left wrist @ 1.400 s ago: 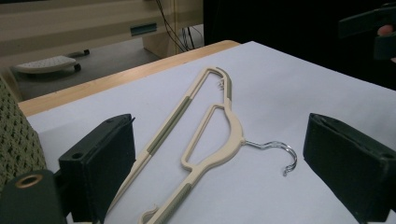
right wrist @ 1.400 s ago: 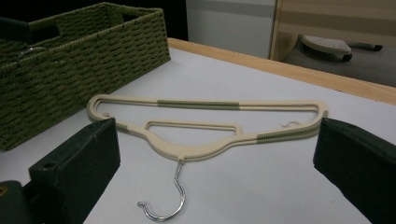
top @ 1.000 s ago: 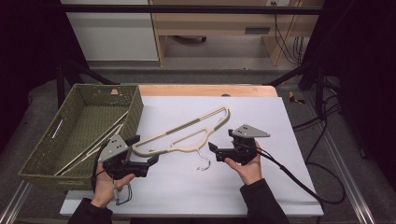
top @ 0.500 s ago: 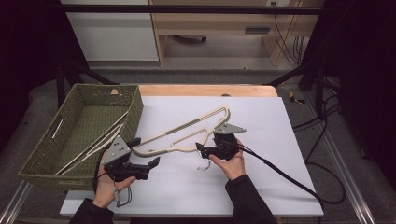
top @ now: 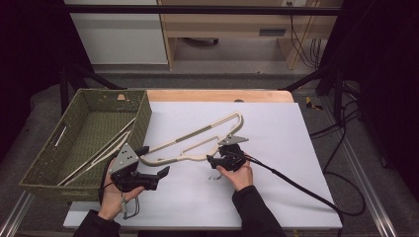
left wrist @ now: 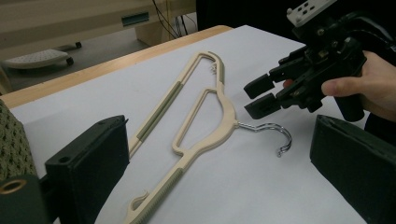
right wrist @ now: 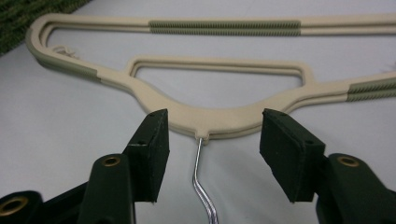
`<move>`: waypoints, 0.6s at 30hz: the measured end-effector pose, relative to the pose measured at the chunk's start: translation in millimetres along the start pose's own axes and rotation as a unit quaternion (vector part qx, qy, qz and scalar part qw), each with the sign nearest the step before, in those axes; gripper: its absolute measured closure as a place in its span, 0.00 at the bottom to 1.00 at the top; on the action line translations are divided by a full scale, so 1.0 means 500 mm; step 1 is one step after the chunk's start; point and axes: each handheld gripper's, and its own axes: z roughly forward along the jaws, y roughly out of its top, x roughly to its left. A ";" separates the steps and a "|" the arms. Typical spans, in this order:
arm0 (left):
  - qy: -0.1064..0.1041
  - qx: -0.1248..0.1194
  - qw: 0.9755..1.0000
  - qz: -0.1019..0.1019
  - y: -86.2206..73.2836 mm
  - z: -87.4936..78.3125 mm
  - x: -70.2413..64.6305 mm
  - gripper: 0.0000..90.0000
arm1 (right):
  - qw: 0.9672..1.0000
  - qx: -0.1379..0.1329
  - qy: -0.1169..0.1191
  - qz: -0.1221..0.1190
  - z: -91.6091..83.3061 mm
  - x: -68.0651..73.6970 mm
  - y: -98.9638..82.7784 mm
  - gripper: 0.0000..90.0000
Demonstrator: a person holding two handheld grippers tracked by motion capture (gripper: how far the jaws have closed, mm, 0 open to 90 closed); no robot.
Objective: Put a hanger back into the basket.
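Observation:
A beige plastic hanger [top: 197,136] with olive grip strips lies flat on the white table top [top: 276,148], its metal hook [top: 215,176] pointing toward me. My right gripper [top: 211,160] sits low at the hanger's neck [right wrist: 215,119]. Its jaws have just been closing and stand about half apart, on either side of the hook's wire stem [right wrist: 201,182]; the pads [right wrist: 154,140] do not touch it. My left gripper [top: 154,160] hovers at the hanger's left end, wide open with nothing held. From the left gripper view, the right gripper [left wrist: 259,95] points at the hanger [left wrist: 219,116].
A green woven basket [top: 49,163] stands at the table's left edge with another pale hanger [top: 104,148] leaning inside. The right gripper's cable [top: 296,182] trails across the table toward the right. A wooden strip [top: 217,95] borders the far edge.
My right gripper has moved left and down to the hanger's neck, and its jaws have narrowed. My left gripper has stayed put.

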 end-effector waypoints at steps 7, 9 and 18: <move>0.001 0.001 1.000 0.000 0.000 0.000 0.000 0.05 | 1.000 0.025 0.000 0.011 0.026 0.000 -0.015 0.65; 0.000 0.002 1.000 0.001 0.000 0.000 0.000 0.05 | 0.999 0.031 0.006 0.013 0.030 -0.001 -0.017 0.71; -0.001 0.005 1.000 0.002 0.000 0.003 -0.004 0.05 | 0.999 0.037 0.013 0.025 0.038 0.002 -0.023 0.87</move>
